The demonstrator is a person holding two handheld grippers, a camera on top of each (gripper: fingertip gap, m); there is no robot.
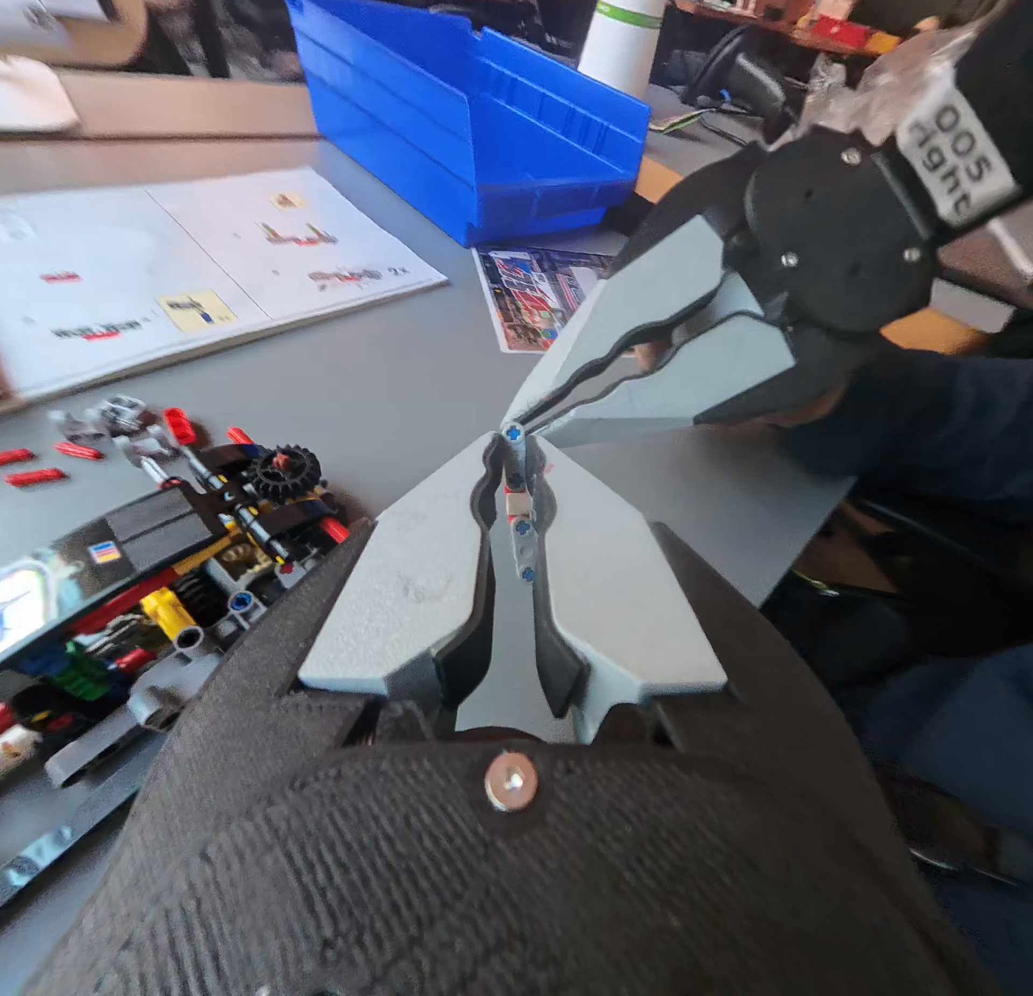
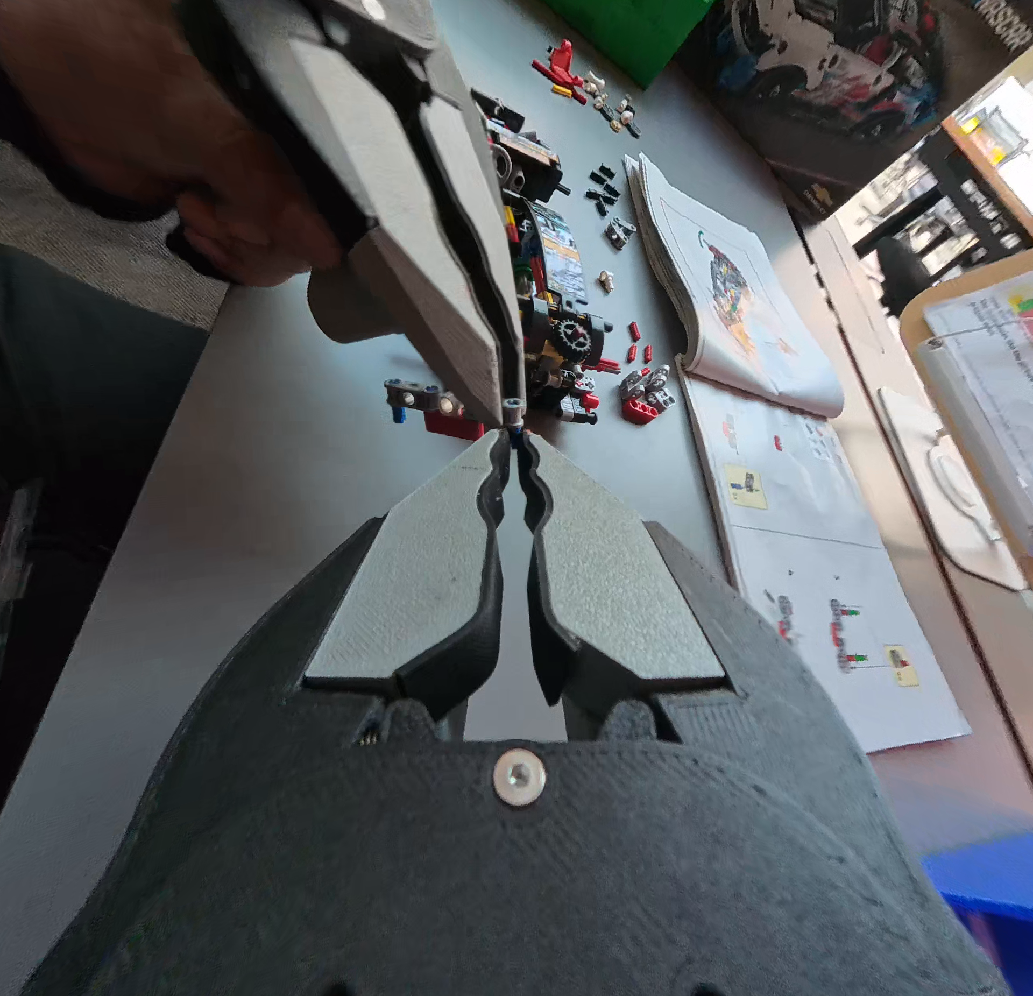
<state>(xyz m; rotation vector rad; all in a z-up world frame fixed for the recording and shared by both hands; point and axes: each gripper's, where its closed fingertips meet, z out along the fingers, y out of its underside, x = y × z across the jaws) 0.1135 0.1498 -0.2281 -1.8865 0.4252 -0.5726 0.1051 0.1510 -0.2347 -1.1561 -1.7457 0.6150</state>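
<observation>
Clamped in the left hand-held gripper [image 1: 511,455], pads pressed on its flanks: a thin grey beam [image 1: 517,499] with blue pins. Pinched at the beam's far end by the right hand-held gripper [image 2: 511,438], closed on a blue pin [image 2: 515,431], tips almost meeting those of the left. Beyond, mid-bench [image 1: 391,365]: a half-built brick vehicle [image 2: 564,320], loose red pieces [image 2: 640,348], an open instruction booklet [image 2: 782,466]. Toward the bench's far edge: a blue bin [image 1: 475,130].

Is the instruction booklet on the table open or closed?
Open. The booklet lies spread on the grey table, printed pages facing up, with a stack of turned pages curving over at its far end.
</observation>
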